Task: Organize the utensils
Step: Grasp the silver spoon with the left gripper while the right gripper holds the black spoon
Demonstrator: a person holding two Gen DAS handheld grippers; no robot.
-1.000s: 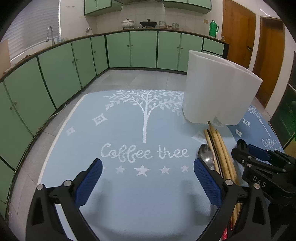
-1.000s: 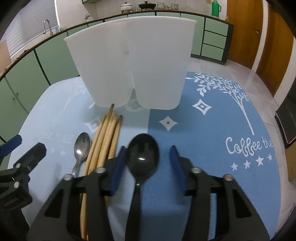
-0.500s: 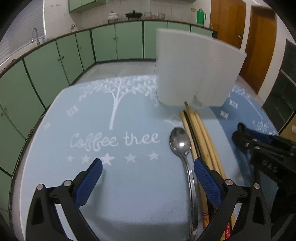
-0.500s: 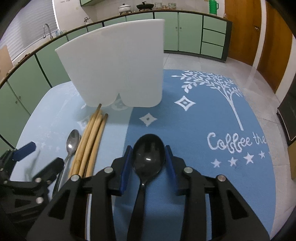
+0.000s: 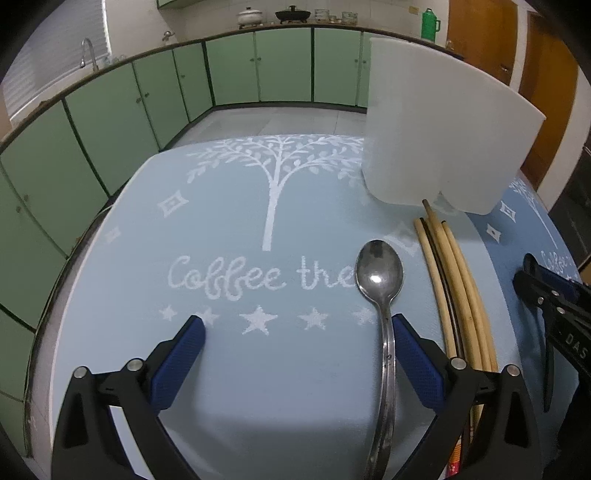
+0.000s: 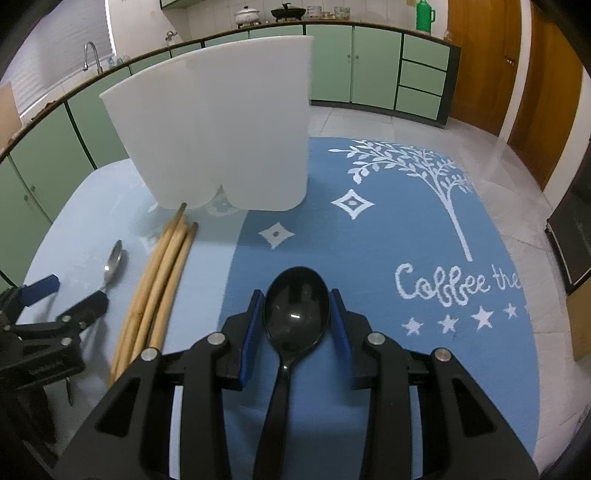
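Right gripper (image 6: 297, 325) has closed on the glossy black plastic spoon (image 6: 295, 314); left gripper (image 5: 295, 354), jaws wide, now straddles the steel spoon (image 5: 380, 280).

Green cabinets (image 5: 258, 66) line far wall and left side under dark worktop; faucet (image 5: 88, 51) far left; pots (image 6: 269, 14) and green thermos (image 6: 424, 14) on top; wooden doors (image 6: 517, 74) right; grey tiled floor (image 5: 273, 122)
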